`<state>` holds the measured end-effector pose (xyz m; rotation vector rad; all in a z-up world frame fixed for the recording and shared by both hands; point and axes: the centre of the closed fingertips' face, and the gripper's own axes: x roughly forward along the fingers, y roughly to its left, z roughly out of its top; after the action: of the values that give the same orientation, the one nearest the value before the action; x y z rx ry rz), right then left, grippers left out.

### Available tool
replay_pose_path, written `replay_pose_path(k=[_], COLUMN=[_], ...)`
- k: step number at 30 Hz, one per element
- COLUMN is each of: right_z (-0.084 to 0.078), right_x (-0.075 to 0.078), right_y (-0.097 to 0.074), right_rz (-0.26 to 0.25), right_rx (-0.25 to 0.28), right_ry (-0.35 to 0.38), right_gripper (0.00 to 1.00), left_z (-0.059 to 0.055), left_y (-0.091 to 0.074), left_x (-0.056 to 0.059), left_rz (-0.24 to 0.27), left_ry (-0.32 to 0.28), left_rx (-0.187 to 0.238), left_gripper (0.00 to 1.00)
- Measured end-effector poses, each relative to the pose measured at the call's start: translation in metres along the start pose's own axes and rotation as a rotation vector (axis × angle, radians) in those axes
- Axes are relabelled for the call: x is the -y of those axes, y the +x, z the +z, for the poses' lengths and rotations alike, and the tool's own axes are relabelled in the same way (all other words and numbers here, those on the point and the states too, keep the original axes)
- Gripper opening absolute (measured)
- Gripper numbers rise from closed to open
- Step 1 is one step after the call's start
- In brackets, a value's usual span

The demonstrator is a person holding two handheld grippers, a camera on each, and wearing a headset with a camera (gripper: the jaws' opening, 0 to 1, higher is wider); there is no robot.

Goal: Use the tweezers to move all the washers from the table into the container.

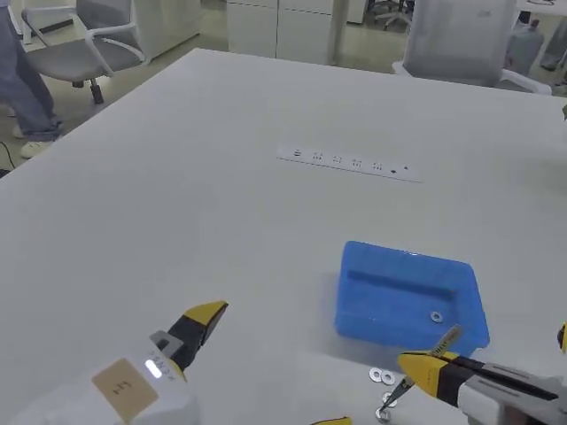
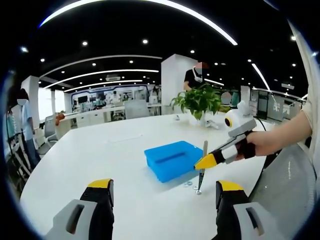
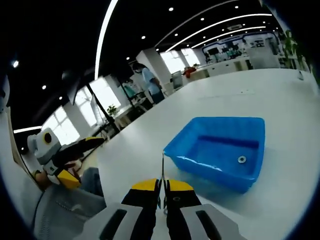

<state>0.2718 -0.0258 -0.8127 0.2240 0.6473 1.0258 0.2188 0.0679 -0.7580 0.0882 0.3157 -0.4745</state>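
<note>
As right tool [image 3: 161, 186] grips tweezers [image 1: 446, 337], container [image 1: 390, 288] holding one washer [image 1: 436, 316]

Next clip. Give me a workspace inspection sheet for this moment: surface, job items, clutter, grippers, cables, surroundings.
Surface: white table, with a socket strip set into it towards the far side.
Job's things: blue container holds one washer; a few washers lie on the table by its near wall; tweezers stand tip-down beside them.
Clutter: nothing seen.
Grippers: right gripper shut on the tweezers; left gripper open and empty.
Cables: nothing seen.
Surroundings: office chairs, a potted plant, people standing.
</note>
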Motion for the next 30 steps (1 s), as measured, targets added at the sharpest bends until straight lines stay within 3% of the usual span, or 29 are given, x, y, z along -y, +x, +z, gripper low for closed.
replay_pose_path(k=[10, 17, 20, 25, 28, 30], right_z=[-0.009, -0.016, -0.02, -0.03, -0.032, -0.031], right_x=[0.0, -0.019, -0.029, -0.043, -0.043, -0.041], right_y=[0.002, 0.003, 0.006, 0.009, 0.01, 0.01], right_rz=[-0.011, 0.034, 0.047, 0.077, 0.066, 0.065], right_rx=[-0.03, -0.098, -0.131, -0.188, -0.188, -0.183], right_ry=[-0.087, -0.311, -0.458, -0.608, -0.638, -0.618], right_gripper=[0.02, 0.03, 0.03, 0.03, 0.02, 0.02], left_z=[0.0, -0.001, -0.002, -0.002, -0.003, -0.003], left_y=[0.0, 0.0, 0.0, 0.001, 0.0, 0.0], left_x=[0.001, 0.002, 0.002, 0.002, 0.002, 0.001], left_rz=[-0.003, -0.009, -0.007, -0.009, -0.007, -0.005], left_ry=[0.001, 0.005, 0.008, 0.01, 0.013, 0.013], left_rx=[-0.002, -0.006, -0.011, -0.013, -0.016, -0.019], left_gripper=[0.85, 0.85, 0.84, 0.84, 0.84, 0.84])
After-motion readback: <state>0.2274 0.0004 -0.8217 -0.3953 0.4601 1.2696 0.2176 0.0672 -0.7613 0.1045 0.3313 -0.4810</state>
